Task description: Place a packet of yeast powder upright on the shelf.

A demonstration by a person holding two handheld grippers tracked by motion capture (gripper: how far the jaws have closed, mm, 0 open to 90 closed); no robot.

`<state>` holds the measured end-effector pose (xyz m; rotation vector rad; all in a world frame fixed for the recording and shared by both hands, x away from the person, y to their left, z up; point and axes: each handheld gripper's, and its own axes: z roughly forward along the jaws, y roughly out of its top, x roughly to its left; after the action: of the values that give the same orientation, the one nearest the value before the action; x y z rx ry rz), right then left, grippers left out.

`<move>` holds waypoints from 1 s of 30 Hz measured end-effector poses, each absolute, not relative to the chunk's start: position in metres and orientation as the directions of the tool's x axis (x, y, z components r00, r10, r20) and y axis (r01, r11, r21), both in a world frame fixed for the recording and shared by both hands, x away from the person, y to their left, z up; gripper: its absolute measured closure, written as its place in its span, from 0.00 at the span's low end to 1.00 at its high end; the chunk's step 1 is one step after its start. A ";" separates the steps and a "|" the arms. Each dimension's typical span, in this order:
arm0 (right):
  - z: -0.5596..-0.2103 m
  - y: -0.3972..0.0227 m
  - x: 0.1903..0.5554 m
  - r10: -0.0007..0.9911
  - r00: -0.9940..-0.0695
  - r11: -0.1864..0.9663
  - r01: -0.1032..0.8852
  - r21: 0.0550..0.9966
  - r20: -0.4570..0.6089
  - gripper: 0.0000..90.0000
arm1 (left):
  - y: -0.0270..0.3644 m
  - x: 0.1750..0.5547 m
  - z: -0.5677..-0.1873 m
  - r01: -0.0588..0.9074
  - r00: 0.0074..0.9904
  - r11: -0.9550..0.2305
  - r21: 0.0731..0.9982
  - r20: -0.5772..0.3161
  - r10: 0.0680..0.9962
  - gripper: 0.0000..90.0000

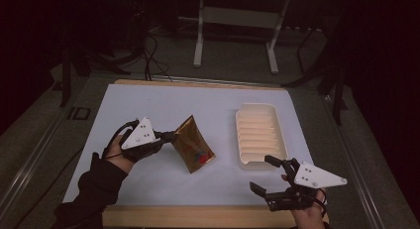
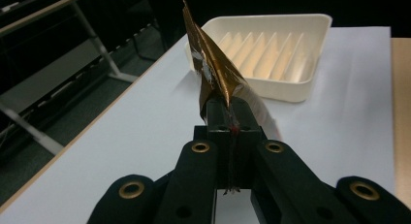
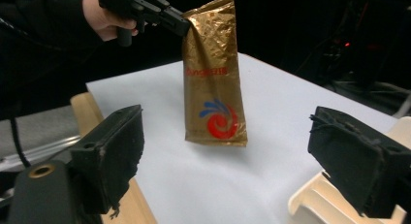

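Note:
A gold foil pouch (image 1: 193, 144) with a red and blue swirl stands nearly upright on the white table top, its bottom edge resting on the surface. My left gripper (image 1: 171, 136) is shut on the pouch's top corner; in the left gripper view the foil (image 2: 213, 69) rises from between the closed jaws, and from the right gripper view the pouch (image 3: 213, 78) hangs from that gripper (image 3: 181, 21). My right gripper (image 1: 265, 174) stands open near the front edge, its wide-apart jaws framing the pouch with nothing between them.
A cream ribbed tray (image 1: 260, 135) lies right of the pouch, close to the right gripper; its corner (image 3: 320, 200) sits under the right jaw. The table's wooden front edge (image 1: 198, 214) runs below both hands. Dark floor and a table frame (image 1: 233, 21) lie beyond.

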<state>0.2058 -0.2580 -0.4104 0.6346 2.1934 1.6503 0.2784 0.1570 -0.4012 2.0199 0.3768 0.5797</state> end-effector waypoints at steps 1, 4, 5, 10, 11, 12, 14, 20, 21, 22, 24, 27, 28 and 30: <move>-0.408 -0.257 0.207 0.530 -0.848 0.240 0.159 0.957 0.008 0.12 | 0.156 0.277 -0.400 0.014 0.843 -0.487 0.873 0.251 0.476 1.00; -0.403 -0.255 0.209 0.512 -0.859 0.260 0.133 0.956 -0.019 0.11 | 0.155 0.274 -0.395 -0.023 0.863 -0.475 0.880 0.257 0.434 1.00; -0.402 -0.253 0.211 0.502 -0.864 0.272 0.135 0.953 -0.021 0.11 | 0.155 0.273 -0.394 -0.033 0.870 -0.474 0.880 0.259 0.420 1.00; -0.396 -0.246 0.219 0.473 -0.880 0.308 0.117 0.944 -0.045 0.11 | 0.151 0.268 -0.389 -0.083 0.894 -0.468 0.880 0.273 0.354 1.00; -0.395 -0.244 0.221 0.466 -0.884 0.317 0.120 0.941 -0.044 0.11 | 0.150 0.268 -0.389 -0.084 0.898 -0.470 0.878 0.271 0.346 1.00; -0.393 -0.242 0.223 0.461 -0.886 0.325 0.118 0.938 -0.048 0.15 | 0.149 0.267 -0.388 -0.093 0.904 -0.469 0.878 0.272 0.330 1.00; -0.390 -0.239 0.227 0.447 -0.894 0.333 0.118 0.935 -0.047 0.15 | 0.147 0.265 -0.387 -0.099 0.910 -0.472 0.876 0.272 0.313 1.00; -0.381 -0.231 0.236 0.410 -0.910 0.364 0.105 0.926 -0.058 0.16 | 0.142 0.258 -0.384 -0.154 0.924 -0.477 0.865 0.297 0.240 1.00; -0.378 -0.226 0.240 0.392 -0.918 0.378 0.101 0.920 -0.060 0.17 | 0.142 0.258 -0.384 -0.160 0.925 -0.476 0.865 0.299 0.233 1.00; -0.376 -0.224 0.241 0.383 -0.922 0.386 0.105 0.916 -0.056 0.17 | 0.141 0.257 -0.383 -0.167 0.926 -0.475 0.864 0.302 0.225 1.00; -0.374 -0.219 0.244 0.371 -0.927 0.397 0.101 0.912 -0.059 0.18 | 0.140 0.256 -0.383 -0.179 0.928 -0.480 0.859 0.309 0.208 1.00; -0.371 -0.211 0.249 0.342 -0.939 0.408 0.105 0.907 -0.046 0.18 | 0.138 0.254 -0.381 -0.203 0.930 -0.485 0.850 0.323 0.177 1.00; -0.371 -0.208 0.250 0.330 -0.943 0.413 0.104 0.905 -0.042 0.18 | 0.137 0.253 -0.381 -0.206 0.931 -0.484 0.850 0.322 0.170 1.00; -0.370 -0.202 0.254 0.314 -0.949 0.423 0.107 0.900 -0.034 0.18 | 0.136 0.252 -0.380 -0.215 0.933 -0.486 0.847 0.326 0.156 1.00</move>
<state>0.2538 -0.2025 -0.3700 0.3715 2.4777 1.5454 0.2523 0.1359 -0.3805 2.0318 -0.0425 0.4410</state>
